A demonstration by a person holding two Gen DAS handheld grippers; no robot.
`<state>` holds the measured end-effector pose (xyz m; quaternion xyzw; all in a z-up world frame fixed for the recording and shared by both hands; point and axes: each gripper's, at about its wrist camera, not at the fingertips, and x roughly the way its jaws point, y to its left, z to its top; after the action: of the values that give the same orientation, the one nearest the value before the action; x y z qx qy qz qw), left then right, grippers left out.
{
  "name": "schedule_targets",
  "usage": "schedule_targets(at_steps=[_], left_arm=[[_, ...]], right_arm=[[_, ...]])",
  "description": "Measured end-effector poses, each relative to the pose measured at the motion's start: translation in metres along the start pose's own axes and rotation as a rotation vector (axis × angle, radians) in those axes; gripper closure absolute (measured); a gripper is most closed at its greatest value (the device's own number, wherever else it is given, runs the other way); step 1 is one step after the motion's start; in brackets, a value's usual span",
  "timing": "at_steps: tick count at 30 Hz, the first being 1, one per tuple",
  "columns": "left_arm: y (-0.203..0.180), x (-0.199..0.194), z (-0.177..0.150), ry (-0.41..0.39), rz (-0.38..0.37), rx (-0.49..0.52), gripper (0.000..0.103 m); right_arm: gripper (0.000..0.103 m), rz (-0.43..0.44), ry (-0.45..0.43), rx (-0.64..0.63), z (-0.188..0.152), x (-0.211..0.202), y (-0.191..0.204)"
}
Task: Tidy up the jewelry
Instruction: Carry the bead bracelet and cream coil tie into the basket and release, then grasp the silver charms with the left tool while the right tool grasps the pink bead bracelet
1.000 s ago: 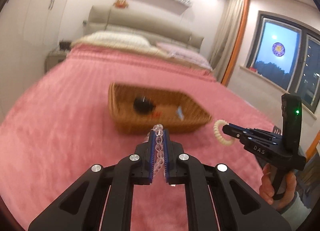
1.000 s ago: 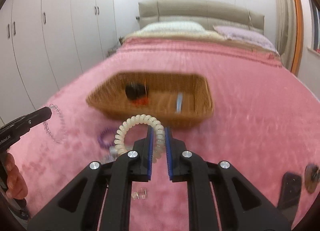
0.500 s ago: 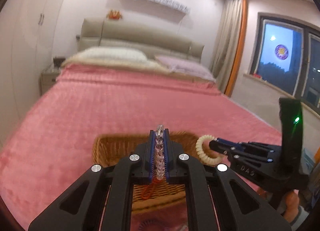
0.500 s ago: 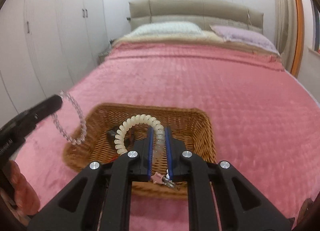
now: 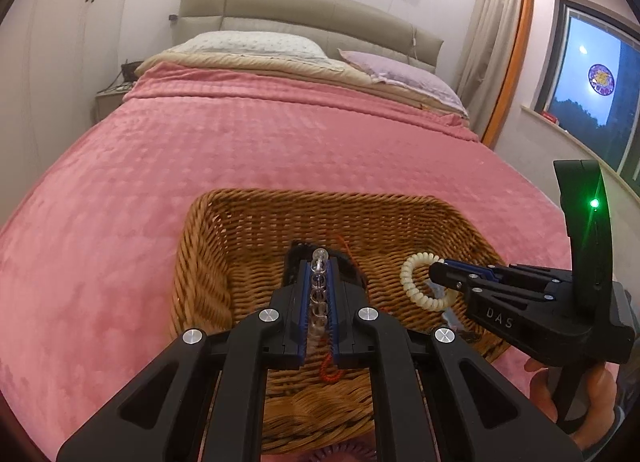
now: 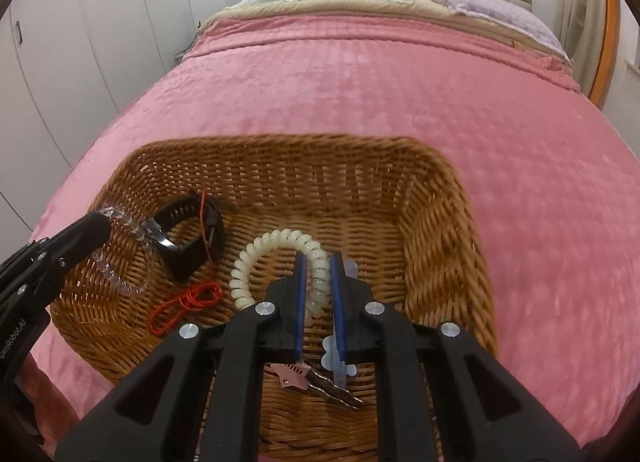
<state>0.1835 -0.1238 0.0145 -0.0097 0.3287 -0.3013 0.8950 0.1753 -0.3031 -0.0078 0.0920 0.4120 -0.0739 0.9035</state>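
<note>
A wicker basket (image 5: 400, 205) (image 6: 440, 221) sits on the pink bedspread. My left gripper (image 5: 319, 262) is shut on a clear bead bracelet (image 5: 319, 294) and holds it over the basket's left side; the bracelet (image 6: 120, 250) hangs from it in the right wrist view. My right gripper (image 6: 318, 262) is shut on a cream coil bracelet (image 6: 272, 250), held over the basket's middle; the coil also shows in the left wrist view (image 5: 412, 282). In the basket lie a black watch (image 6: 188, 229), a red cord (image 6: 188, 300), a pink star hair clip (image 6: 296, 374) and a pale clip (image 6: 336, 358).
The pink bedspread (image 6: 400, 81) stretches beyond the basket to pillows (image 5: 256, 41) and a headboard. White wardrobes (image 6: 80, 21) stand left, a window (image 5: 592, 77) right. A purple item (image 5: 344, 454) peeks out below the basket's near rim.
Both grippers have moved forward with their bracelets, from before the basket to over it. The basket now fills the lower view and both bracelets hang lower inside it.
</note>
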Motion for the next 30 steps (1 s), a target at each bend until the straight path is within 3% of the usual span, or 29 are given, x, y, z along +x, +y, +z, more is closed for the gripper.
schedule_targets(at_steps=[1, 3, 5, 6, 12, 19, 25, 30], left_arm=[[0.0, 0.0, 0.0, 0.005, 0.001, -0.004, 0.095], [0.001, -0.002, -0.001, 0.018, -0.023, -0.019, 0.079], [0.001, -0.011, 0.0, 0.002, -0.042, -0.027, 0.06], [0.001, -0.017, 0.0, -0.008, -0.047, -0.028, 0.058], [-0.013, -0.08, -0.013, -0.101, -0.089, -0.004, 0.057], [-0.028, -0.137, -0.059, -0.136, -0.122, 0.017, 0.057], [-0.03, -0.137, -0.102, -0.057, -0.118, 0.012, 0.057], [-0.025, -0.103, -0.126, 0.097, -0.083, -0.001, 0.057]], right_arm=[[0.091, 0.003, 0.006, 0.005, -0.001, 0.001, -0.001], [0.088, 0.014, 0.021, 0.015, -0.001, 0.0, -0.004], [0.078, 0.03, 0.014, 0.021, -0.003, -0.006, -0.005], [0.074, 0.032, 0.003, 0.019, -0.005, -0.014, -0.005], [0.074, 0.057, -0.097, -0.023, -0.03, -0.077, 0.002], [0.074, 0.112, -0.117, -0.063, -0.084, -0.12, 0.015], [0.074, 0.146, -0.072, -0.082, -0.127, -0.115, 0.029], [0.074, 0.175, 0.007, -0.076, -0.154, -0.093, 0.037]])
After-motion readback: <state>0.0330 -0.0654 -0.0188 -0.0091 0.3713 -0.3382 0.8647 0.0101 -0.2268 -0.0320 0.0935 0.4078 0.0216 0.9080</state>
